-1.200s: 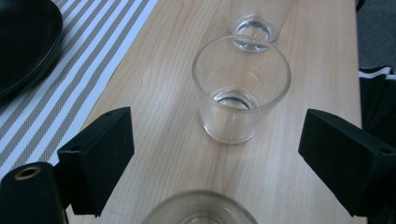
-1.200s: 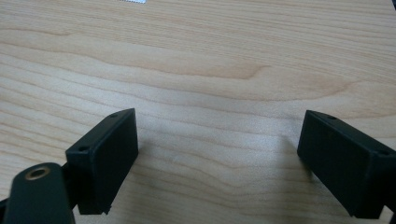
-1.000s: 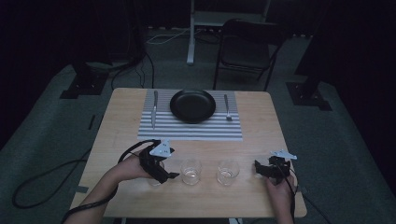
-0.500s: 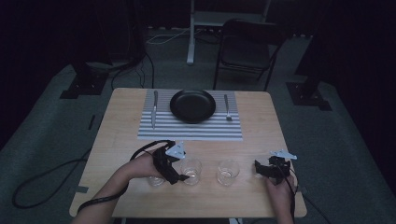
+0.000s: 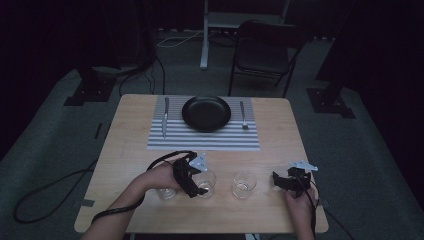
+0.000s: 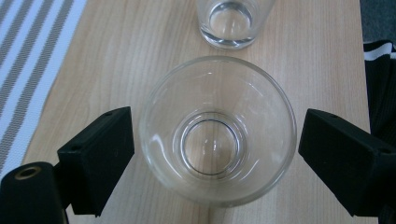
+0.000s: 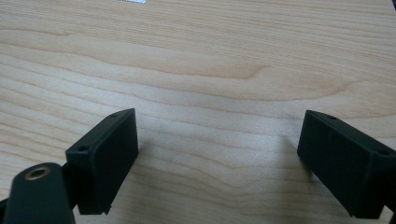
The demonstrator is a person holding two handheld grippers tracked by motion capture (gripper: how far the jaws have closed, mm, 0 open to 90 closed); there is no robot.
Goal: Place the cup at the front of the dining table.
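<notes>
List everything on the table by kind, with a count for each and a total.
Glasses: 3, at and, the last partly behind the left hand
Plate: 1
Knife: 1
Fork: 1
Striped placemat: 1
Total: 7

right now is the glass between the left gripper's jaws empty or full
Empty: the glass stands upright on the table, its bare base seen clearly through the open mouth.
</notes>
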